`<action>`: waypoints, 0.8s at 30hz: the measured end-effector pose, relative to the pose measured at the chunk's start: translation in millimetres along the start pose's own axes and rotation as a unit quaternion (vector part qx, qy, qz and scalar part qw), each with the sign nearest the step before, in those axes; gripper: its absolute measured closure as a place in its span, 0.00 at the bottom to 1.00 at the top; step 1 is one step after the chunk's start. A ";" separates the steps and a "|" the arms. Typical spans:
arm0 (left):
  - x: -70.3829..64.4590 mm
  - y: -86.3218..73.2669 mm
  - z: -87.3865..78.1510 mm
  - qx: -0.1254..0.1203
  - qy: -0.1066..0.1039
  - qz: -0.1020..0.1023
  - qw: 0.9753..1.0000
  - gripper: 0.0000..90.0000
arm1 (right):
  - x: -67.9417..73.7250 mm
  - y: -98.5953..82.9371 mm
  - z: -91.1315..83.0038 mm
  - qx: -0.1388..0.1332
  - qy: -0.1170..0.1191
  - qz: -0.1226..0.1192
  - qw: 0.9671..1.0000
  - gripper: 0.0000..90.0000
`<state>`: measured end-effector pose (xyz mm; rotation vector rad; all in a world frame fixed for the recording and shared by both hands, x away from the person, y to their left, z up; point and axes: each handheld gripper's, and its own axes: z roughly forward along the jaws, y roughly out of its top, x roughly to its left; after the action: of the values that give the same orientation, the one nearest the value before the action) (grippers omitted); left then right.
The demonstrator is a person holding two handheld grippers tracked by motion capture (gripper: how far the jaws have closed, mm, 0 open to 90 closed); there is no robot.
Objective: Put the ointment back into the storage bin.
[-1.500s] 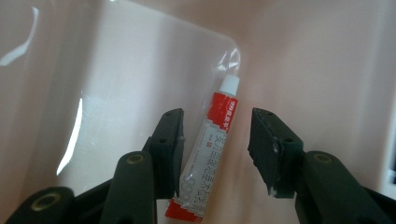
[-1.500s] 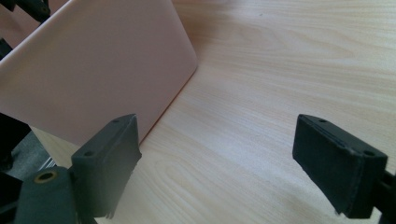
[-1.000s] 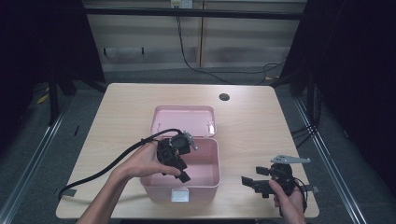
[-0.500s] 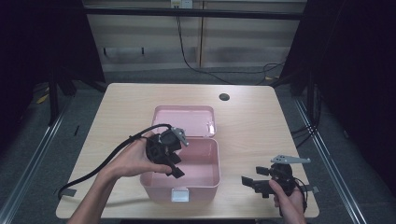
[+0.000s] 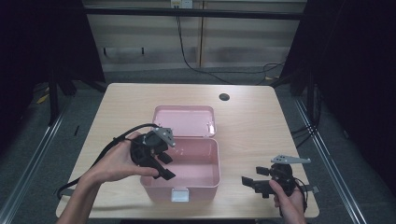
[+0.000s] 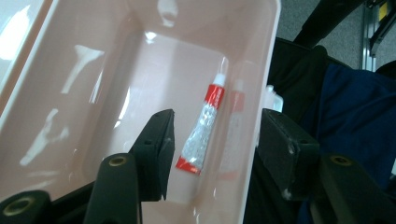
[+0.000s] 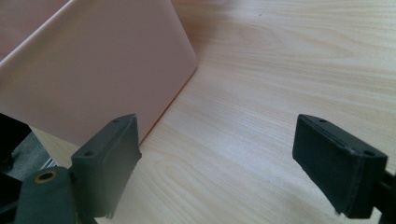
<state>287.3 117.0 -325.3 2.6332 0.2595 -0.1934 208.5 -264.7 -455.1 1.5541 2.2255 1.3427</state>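
1. Since a second ago the left gripper (image 5: 161,169) has drawn back toward the pink box's (image 5: 211,179) left rim, tilting down over it.
2. Its jaws stand apart, holding nothing; a red-and-silver tube (image 6: 203,130) lies on the box floor between them, farther in, against the near wall.
3. Over at the right, the right gripper (image 5: 253,184) rests on the table (image 5: 261,126), jaws wide and empty, beside the box.
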 end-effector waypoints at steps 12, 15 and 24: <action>1.2 -36.4 -26.4 -0.056 0.018 -0.026 0.998 0.50 | 0.0 -0.2 -0.1 0.001 0.000 0.003 1.000 0.16; 3.4 -45.8 -30.4 -0.058 0.018 -0.031 0.998 0.50 | 0.1 -0.1 0.5 0.000 -0.001 0.001 1.000 0.16; 6.4 -76.6 -35.3 -0.078 0.022 -0.050 0.996 0.49 | 0.1 -0.2 0.7 0.001 -0.002 0.000 1.000 0.16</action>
<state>280.1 201.1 -330.3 2.4747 0.4046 -0.1423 208.7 -264.2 -455.6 1.5571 2.2257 1.3373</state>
